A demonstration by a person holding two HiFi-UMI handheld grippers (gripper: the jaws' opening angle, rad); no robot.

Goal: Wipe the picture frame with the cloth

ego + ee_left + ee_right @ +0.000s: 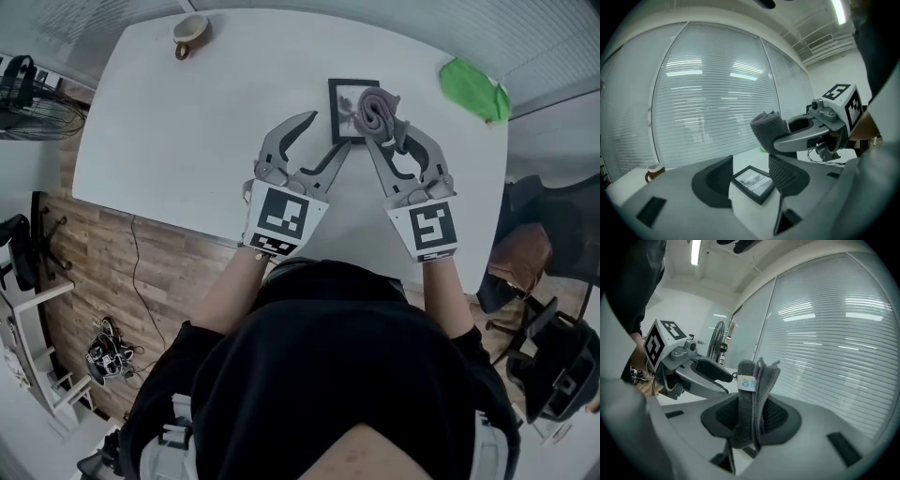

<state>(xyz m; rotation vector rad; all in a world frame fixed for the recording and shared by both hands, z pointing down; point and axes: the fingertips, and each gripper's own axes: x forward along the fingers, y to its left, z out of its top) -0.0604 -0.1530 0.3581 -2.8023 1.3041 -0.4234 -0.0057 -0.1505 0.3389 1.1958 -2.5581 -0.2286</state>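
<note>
The white table [187, 141] carried three things, well apart from one another. A cup [190, 31] stood near its far left edge. A dark picture frame [339, 112] lay flat toward the middle, and a crumpled green item [475, 89] sat at the far right corner.
</note>
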